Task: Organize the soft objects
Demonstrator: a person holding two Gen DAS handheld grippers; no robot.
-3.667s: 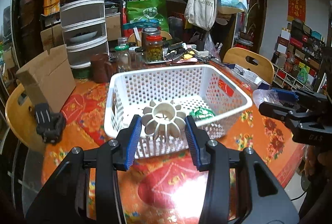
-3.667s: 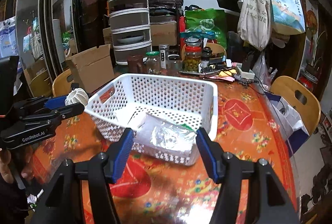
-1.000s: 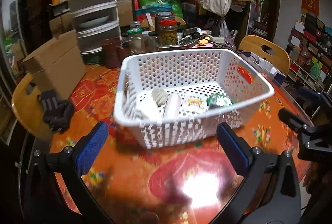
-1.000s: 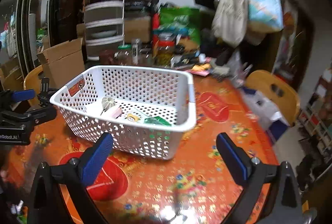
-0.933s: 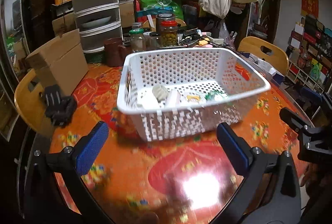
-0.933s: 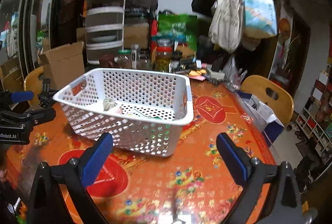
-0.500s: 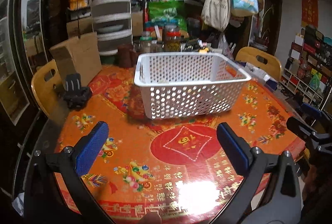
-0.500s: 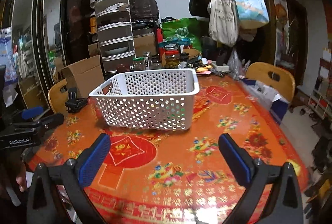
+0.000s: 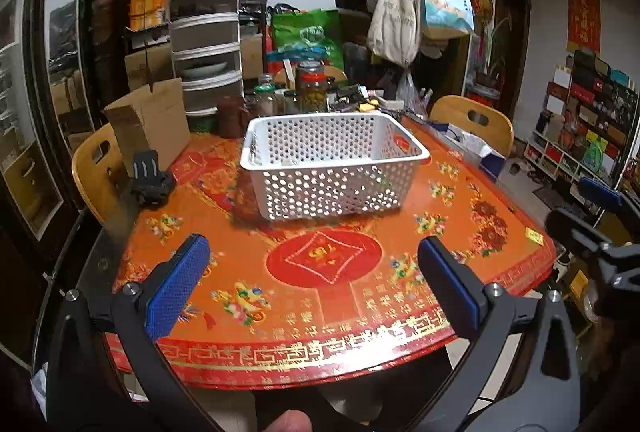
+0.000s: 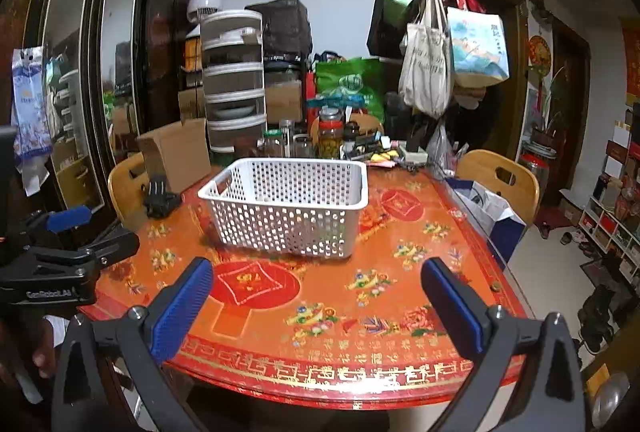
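A white perforated basket [image 9: 332, 168] stands in the middle of the red patterned table [image 9: 320, 292]; it also shows in the right wrist view [image 10: 286, 206]. The soft objects inside are mostly hidden by its walls from this low angle. My left gripper [image 9: 314, 280] is open and empty, held back over the table's near edge. My right gripper [image 10: 318, 298] is open and empty, also back at the near edge. Each gripper shows at the side of the other's view.
A cardboard box [image 9: 150, 124], jars [image 9: 312, 88] and a stack of drawers [image 9: 206, 32] crowd the table's far side. A black object [image 9: 150, 182] lies at the left. Wooden chairs [image 9: 472, 124] stand around the table. Bags hang on a coat rack [image 10: 436, 44].
Both grippers let go of their items into the basket and opened. They have since pulled back and away from the basket to the table's near edge.
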